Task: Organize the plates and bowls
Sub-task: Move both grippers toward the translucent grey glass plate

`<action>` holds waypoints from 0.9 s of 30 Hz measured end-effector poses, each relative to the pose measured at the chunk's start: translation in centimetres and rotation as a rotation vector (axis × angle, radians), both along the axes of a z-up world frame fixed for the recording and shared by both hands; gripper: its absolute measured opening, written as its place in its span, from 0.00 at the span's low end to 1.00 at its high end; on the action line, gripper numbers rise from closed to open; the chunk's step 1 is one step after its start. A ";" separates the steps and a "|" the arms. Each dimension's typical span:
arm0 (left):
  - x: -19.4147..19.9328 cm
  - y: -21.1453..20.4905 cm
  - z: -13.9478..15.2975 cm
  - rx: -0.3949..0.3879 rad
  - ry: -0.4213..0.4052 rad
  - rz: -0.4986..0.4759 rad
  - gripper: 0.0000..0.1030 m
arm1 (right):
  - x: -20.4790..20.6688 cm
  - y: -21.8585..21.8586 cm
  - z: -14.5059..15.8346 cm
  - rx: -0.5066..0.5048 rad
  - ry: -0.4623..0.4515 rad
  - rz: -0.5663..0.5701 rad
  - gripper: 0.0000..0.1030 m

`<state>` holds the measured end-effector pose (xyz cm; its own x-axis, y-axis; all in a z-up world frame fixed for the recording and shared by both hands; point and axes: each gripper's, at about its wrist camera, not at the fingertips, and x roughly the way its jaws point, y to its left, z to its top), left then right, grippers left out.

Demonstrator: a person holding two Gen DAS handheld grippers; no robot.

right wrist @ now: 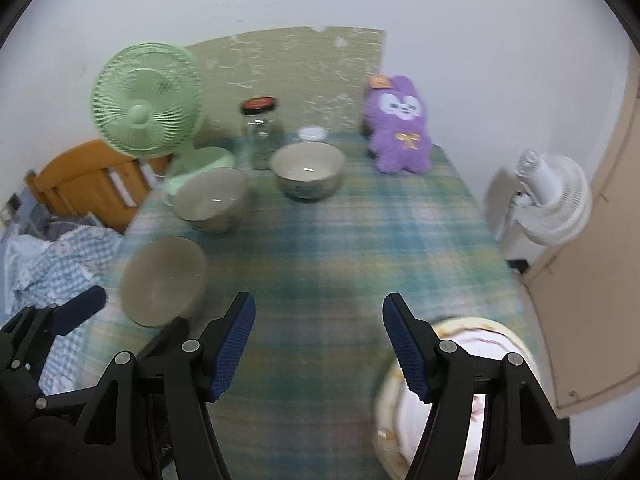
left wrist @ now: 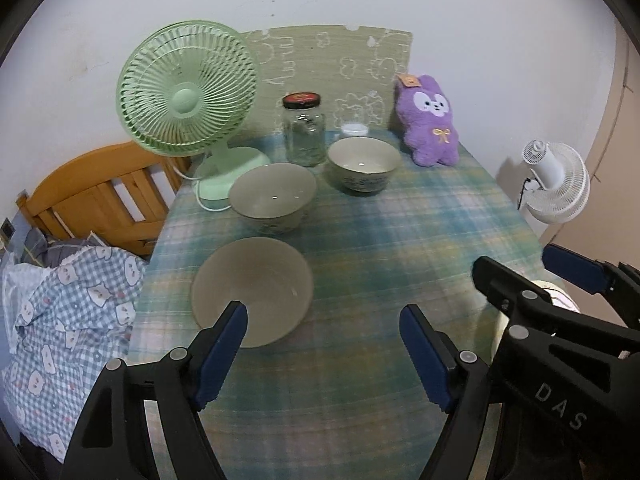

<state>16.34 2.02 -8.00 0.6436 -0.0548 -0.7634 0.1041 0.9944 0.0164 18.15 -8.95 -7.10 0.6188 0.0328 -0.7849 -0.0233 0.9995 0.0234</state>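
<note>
Landmark: clear glass jar with red-and-black lid (left wrist: 304, 130), standing at the far end of the plaid blue-green tabletop (left wrist: 380, 232).

Bowls — three grey-green ceramic bowls, all upright and apart from one another. The patterned bowl (left wrist: 363, 164) sits just to the right of the jar and slightly nearer the camera. The second bowl (left wrist: 273, 196) sits in front of the jar, a little left, close to the base of the pale green desk fan (left wrist: 188, 92), which stands left of the jar. The third, shallow bowl (left wrist: 252, 290) lies well in front of the jar, near the tabletop's left edge.

Plates — a white floral plate stack (right wrist: 460, 360) lies far from the jar, at the near right corner of the tabletop, partly hidden under the right tool's finger.

Left tool (left wrist: 323, 328): jaws wide and closing slightly, nothing between the pads; its left finger overlaps the shallow bowl's near rim in view, contact not clear.

Right tool (right wrist: 319, 340): jaws wide apart, nothing gripped, only cloth between them.

Purple plush rabbit (left wrist: 432, 124) leans well right of the jar, against the wall.
</note>
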 end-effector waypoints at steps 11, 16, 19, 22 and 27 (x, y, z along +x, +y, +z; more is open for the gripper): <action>1.7 4.4 -1.9 -0.005 0.022 0.015 0.77 | 2.1 5.1 -1.8 0.008 0.022 0.007 0.80; 2.5 5.6 -2.7 0.022 0.022 0.030 0.77 | 2.7 6.6 -2.7 0.012 0.017 0.003 0.80; 3.0 6.4 -3.2 0.020 0.033 0.032 0.77 | 3.3 7.3 -3.3 0.032 0.024 -0.013 0.80; 3.6 7.3 -3.8 0.000 0.046 0.044 0.77 | 3.9 7.9 -3.8 0.033 0.024 -0.025 0.80; 4.4 8.3 -4.8 0.006 0.033 0.064 0.77 | 4.7 9.1 -4.6 0.003 0.012 -0.035 0.80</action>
